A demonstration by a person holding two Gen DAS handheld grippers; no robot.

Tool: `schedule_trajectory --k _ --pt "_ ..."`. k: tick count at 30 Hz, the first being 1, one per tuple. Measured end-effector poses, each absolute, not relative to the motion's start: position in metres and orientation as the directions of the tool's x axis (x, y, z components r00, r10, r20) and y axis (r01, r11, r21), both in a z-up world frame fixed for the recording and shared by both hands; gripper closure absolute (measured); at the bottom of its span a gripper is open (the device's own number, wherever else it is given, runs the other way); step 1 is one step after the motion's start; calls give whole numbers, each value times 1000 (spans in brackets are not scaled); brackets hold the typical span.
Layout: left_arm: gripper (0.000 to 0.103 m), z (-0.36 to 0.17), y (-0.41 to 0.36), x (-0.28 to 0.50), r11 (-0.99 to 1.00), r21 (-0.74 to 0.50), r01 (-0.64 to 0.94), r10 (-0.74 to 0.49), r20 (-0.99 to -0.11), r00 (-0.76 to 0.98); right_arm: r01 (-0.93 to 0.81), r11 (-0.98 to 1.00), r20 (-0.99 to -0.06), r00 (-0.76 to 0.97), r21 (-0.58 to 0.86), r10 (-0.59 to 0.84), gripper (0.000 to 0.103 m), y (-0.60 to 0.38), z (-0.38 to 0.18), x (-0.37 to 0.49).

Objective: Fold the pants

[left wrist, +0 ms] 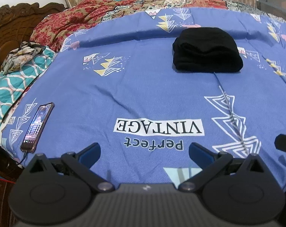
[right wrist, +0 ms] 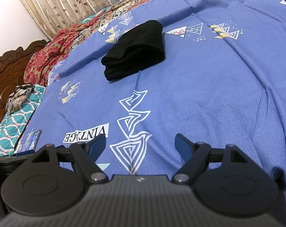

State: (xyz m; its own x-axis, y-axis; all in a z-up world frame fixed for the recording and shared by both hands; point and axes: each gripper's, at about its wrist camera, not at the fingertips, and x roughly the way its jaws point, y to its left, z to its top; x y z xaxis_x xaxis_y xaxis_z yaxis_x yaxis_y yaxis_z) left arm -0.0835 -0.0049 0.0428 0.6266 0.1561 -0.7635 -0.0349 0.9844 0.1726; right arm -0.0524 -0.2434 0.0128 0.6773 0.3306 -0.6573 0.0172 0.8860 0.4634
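We find the black pants [left wrist: 207, 50] lying as a compact, layered bundle on the blue printed bedsheet [left wrist: 143, 87], toward the far side of the bed and well apart from both tongs. The stacked edges show on the side facing us; the bundle looks squared and settled.

Left tongs [left wrist: 144, 150]: jaws spread wide, nothing between them, only bedsheet beneath. Right tongs [right wrist: 140, 145]: likewise wide apart and empty, hovering over the near edge of the bed. Neither touches the pants.

Our judgement: folding appears complete or nearly so; we read this as the release-and-retreat stage. If one more fold or a tidy is wanted, the next move calls for both tongs to reach forward across the sheet to the bundle's near edge and pinch through all layers without dragging the sheet.

A phone [left wrist: 38, 125] lies near the left edge, clear of the reach path.
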Motion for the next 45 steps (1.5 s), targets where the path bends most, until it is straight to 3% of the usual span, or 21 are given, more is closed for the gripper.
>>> schedule_trajectory --k 11,45 --pt "0 47 -5 -86 979 199 -45 179 -733 657 18 886 -657 678 463 330 21 -244 13 -53" --pt "0 35 -3 -82 982 187 -34 171 -786 594 19 886 -658 677 463 329 21 -243 13 -53"
